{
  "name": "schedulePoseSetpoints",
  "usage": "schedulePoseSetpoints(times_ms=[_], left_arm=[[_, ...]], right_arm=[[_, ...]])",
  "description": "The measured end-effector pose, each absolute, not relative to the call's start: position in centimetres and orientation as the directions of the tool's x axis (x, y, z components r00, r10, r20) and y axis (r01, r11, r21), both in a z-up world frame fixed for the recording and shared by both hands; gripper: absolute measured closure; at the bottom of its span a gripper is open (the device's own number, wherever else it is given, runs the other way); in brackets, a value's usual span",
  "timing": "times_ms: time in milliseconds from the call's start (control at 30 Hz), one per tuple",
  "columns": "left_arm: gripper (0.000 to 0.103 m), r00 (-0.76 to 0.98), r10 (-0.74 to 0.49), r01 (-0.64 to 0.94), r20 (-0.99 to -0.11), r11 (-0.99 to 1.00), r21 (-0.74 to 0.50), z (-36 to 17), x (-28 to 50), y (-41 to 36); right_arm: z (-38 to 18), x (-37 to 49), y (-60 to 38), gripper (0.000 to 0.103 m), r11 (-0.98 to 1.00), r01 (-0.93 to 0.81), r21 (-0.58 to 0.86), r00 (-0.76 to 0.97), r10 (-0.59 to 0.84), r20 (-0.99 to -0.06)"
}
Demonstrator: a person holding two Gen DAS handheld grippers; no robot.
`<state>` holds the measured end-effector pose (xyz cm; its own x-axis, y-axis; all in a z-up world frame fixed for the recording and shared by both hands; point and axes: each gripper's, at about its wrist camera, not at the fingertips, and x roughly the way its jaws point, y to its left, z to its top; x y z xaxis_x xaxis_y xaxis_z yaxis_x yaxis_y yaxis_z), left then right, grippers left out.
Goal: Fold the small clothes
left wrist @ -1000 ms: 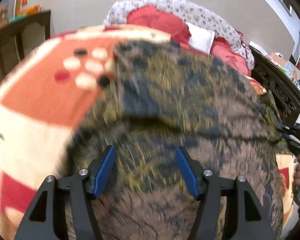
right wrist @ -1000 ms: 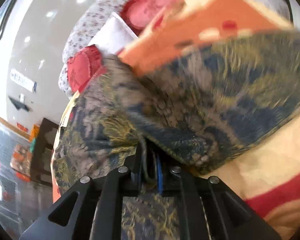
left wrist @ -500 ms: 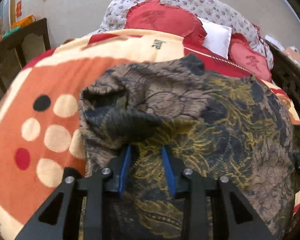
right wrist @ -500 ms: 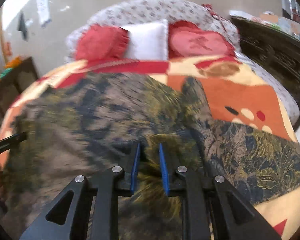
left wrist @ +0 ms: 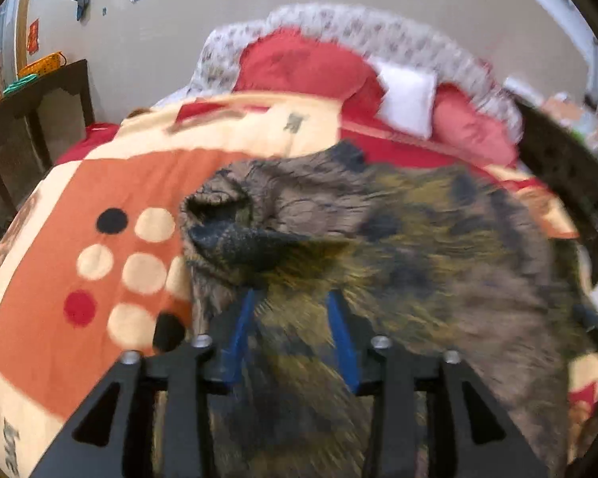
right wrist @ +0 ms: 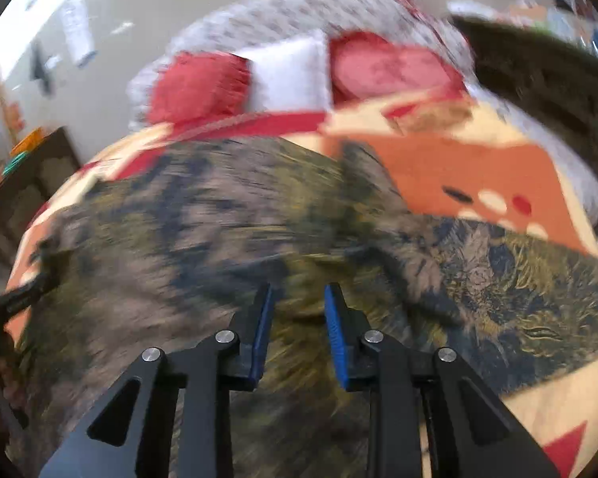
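Note:
A brown, gold and dark-blue patterned garment [left wrist: 398, 247] lies spread on the bed's orange, cream and red blanket [left wrist: 59, 279]. It also fills the right wrist view [right wrist: 187, 239]. My left gripper [left wrist: 293, 298] has its blue pads apart, with a raised fold of the garment between and over them. My right gripper [right wrist: 297, 292] is over the garment's near edge with its pads apart and cloth between them. Both views are blurred by motion. The left gripper's tip shows at the left edge of the right wrist view [right wrist: 24, 294].
Red pillows [left wrist: 307, 67] and a white pillow [left wrist: 408, 95] lie at the bed's head against a floral headboard [left wrist: 339, 24]. Dark wooden furniture [left wrist: 24, 127] stands left of the bed. A dark wooden bed frame [right wrist: 546, 87] runs along the right.
The left gripper went from wide open to a narrow gap around a garment fold. The right gripper, shut on cloth a second ago, has parted its pads. Both cameras tilted up toward the pillows.

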<state>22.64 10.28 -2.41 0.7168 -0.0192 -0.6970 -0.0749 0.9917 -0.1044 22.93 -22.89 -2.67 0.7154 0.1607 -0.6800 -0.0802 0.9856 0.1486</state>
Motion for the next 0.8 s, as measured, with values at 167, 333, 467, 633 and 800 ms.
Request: schedulePoseSetpoints(times_ms=[167, 333, 467, 633, 800], left_arm=[[0.052, 0.609, -0.027, -0.009, -0.793, 0.999, -0.042, -6.8, 21.4, 8.0], [0.052, 0.660, -0.035, -0.006, -0.751, 0.999, -0.052, -5.0, 17.9, 8.2], [0.049, 0.671, -0.075, 0.035, -0.737, 0.997, -0.070, -4.8, 13.4, 7.8], [0.043, 0.643, -0.068, 0.038, -0.763, 0.998, -0.057, -7.7, 9.9, 6.9], [0.031, 0.646, -0.068, 0.002, -0.760, 0.996, -0.087, -7.8, 10.0, 7.6]], right_arm=[[-5.5, 21.6, -20.0, 0.074, 0.992, -0.074, 0.106, 0.625, 0.129, -0.770], [-3.4, 19.2, -18.7, 0.073, 1.000, 0.030, -0.009, 0.622, -0.026, -0.783], [-1.7, 15.0, -19.3, 0.065, 0.981, 0.192, -0.009, 0.560, -0.117, -0.820], [-1.6, 9.3, -17.7, 0.065, 0.972, 0.201, -0.120, 0.473, -0.204, -0.857], [-1.9, 4.8, -15.9, 0.065, 0.970, 0.144, -0.197, 0.449, -0.242, -0.860]])
